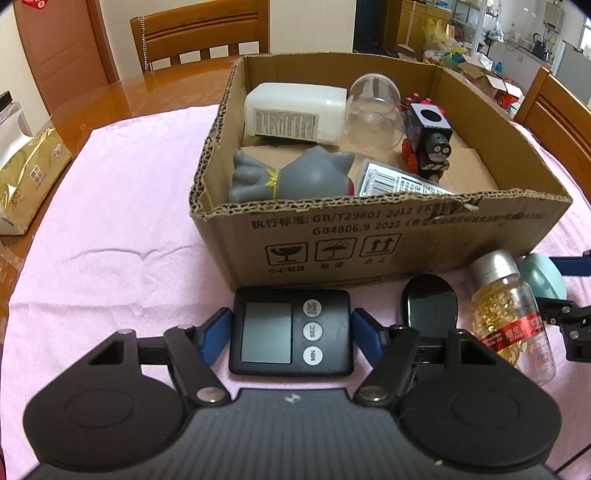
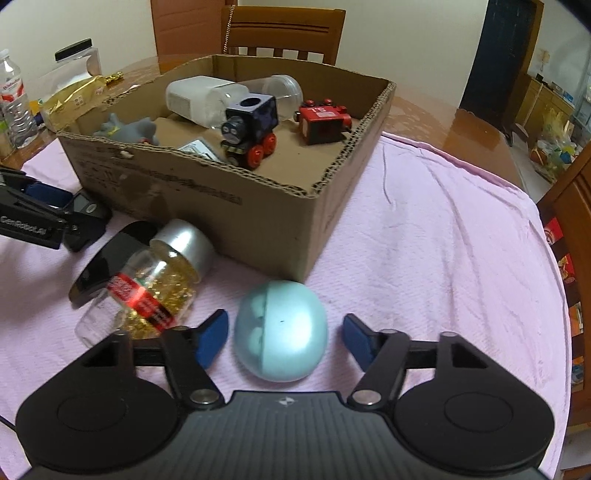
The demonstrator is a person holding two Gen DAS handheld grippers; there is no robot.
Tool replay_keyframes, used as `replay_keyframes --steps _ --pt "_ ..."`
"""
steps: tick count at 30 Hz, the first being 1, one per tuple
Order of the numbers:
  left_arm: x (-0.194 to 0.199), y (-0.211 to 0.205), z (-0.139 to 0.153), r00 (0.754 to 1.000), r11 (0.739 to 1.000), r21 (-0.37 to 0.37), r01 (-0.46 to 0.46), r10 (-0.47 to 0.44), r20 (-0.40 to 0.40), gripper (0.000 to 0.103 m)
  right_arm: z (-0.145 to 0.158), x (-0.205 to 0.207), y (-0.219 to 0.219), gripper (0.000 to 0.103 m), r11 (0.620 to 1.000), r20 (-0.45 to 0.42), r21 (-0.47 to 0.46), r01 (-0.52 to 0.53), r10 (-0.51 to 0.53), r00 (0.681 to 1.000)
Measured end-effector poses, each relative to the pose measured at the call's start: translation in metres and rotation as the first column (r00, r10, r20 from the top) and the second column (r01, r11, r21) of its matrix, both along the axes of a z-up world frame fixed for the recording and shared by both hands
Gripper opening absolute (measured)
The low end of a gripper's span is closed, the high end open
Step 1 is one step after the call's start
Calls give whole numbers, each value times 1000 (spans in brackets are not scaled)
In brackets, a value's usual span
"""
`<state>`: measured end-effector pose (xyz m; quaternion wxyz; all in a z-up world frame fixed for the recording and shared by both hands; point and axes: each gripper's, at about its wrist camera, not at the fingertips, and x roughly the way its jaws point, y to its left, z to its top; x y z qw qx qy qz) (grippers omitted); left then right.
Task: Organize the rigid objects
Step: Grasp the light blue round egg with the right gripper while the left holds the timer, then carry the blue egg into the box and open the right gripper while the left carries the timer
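Observation:
A cardboard box (image 1: pixel 369 229) (image 2: pixel 236 206) stands on the pink cloth and holds a white bottle (image 1: pixel 295 114), a clear cup (image 1: pixel 373 114), a grey toy (image 1: pixel 295 177), a black toy train (image 1: pixel 428 140) (image 2: pixel 251 129) and a red toy train (image 2: pixel 323 120). My left gripper (image 1: pixel 291 332) has its blue fingers against both sides of a black digital timer (image 1: pixel 290 332) lying before the box. My right gripper (image 2: pixel 282 338) is open around a light blue egg-shaped case (image 2: pixel 282 332), with gaps on both sides. A capsule bottle (image 1: pixel 513 314) (image 2: pixel 147 288) and a black oval object (image 1: pixel 430 306) lie between them.
A gold packet (image 1: pixel 26 177) (image 2: pixel 74 96) lies at the left table edge, with a water bottle (image 2: pixel 14 107) near it. Wooden chairs (image 1: pixel 199 33) (image 2: pixel 284 29) stand behind the table. The pink cloth (image 2: pixel 443 240) stretches right of the box.

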<state>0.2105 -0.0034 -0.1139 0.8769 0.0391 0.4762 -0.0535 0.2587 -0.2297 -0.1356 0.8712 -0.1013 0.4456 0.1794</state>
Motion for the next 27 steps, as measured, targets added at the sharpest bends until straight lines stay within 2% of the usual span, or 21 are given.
replay_keyframes --steps 3,8,12,17,21,27 --pt "0 0 0 1000 1000 0 -1 1 -2 69 1 -1 5 58 1000 4 -5 11 -11 1000" --pt "-6 1 1 1000 1000 0 15 -15 -14 69 2 -5 4 58 999 -8 -13 37 -37 999" --pt "-6 1 0 1000 1000 10 13 -12 -13 74 1 -7 1 58 1000 -18 -9 24 -24 1000" --pt "-6 -1 0 1000 1000 14 4 -4 -18 74 1 -5 1 58 1000 -21 -12 11 -11 1000" --pt "-4 -1 1 999 1000 1 14 -14 -32 69 1 -3 1 58 1000 -28 -8 6 -6 1000" --pt "-3 -2 3 998 999 6 32 -31 -56 69 2 -5 1 58 1000 -35 -23 -13 12 999"
